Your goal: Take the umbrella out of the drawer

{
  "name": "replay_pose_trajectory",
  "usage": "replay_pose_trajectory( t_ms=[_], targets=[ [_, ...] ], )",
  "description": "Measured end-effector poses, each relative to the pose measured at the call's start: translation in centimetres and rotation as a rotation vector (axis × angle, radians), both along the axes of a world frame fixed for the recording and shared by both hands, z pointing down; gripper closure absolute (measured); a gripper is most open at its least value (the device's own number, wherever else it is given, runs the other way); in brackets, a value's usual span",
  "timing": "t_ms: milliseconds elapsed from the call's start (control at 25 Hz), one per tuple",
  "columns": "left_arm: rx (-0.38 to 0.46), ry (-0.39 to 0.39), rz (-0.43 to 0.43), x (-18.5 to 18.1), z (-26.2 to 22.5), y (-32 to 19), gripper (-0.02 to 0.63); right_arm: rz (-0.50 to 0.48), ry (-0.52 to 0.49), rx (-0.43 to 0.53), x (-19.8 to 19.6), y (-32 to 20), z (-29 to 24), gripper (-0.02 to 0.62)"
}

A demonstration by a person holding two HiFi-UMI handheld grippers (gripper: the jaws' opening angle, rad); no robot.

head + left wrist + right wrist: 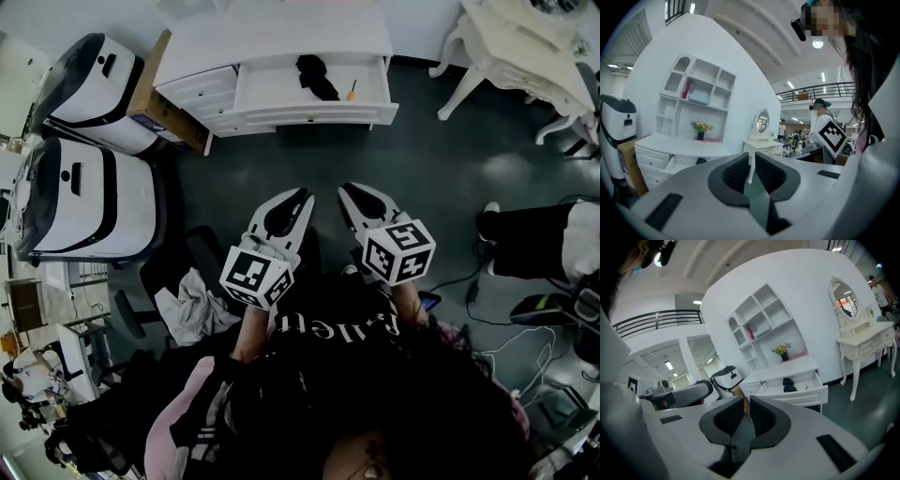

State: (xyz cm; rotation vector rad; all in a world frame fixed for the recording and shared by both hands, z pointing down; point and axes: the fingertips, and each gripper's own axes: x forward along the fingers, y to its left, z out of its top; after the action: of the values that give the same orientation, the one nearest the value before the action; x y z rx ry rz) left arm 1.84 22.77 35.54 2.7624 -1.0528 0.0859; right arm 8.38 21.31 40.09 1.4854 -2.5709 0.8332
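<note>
Two claws (305, 197) (345, 191), one umbrella (317, 77), one drawer (314, 115)

Left gripper (302, 197): held out ahead of the body, near level, jaws closed together, nothing gripped
Right gripper (345, 190): held just beside the left, tipped slightly down, jaws closed together, nothing gripped
Left forearm (249, 330): extended forward
Right forearm (409, 306): extended forward

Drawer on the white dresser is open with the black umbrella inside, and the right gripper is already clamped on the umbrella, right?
Not quite. The drawer is open with the black umbrella inside, but the right gripper is shut on nothing, well short of the dresser. The head view shows the gap; the right gripper view shows nothing between its jaws.
</note>
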Motion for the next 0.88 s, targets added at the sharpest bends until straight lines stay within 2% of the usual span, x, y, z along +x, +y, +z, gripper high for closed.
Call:
replay_pose_trajectory(
  t_ms=[320,640,880],
  targets=[
    [-0.011,0.02,0.032,-3.2,0.8,-11.8,0.566,0.071,0.018,-0.025,-2.0,-10.6,0.5,0.529],
    [-0.008,0.044,0.072,-8.5,0.2,-24.8,0.566,0.134,0.036,-0.067,-6.8,-22.1,0.6,0.529],
    [-0.015,0.043,0.116,-11.4,0.9,-30.4,0.566,0.186,0.046,-0.078,-9.0,-28.1,1.0,0.529]
  ],
)
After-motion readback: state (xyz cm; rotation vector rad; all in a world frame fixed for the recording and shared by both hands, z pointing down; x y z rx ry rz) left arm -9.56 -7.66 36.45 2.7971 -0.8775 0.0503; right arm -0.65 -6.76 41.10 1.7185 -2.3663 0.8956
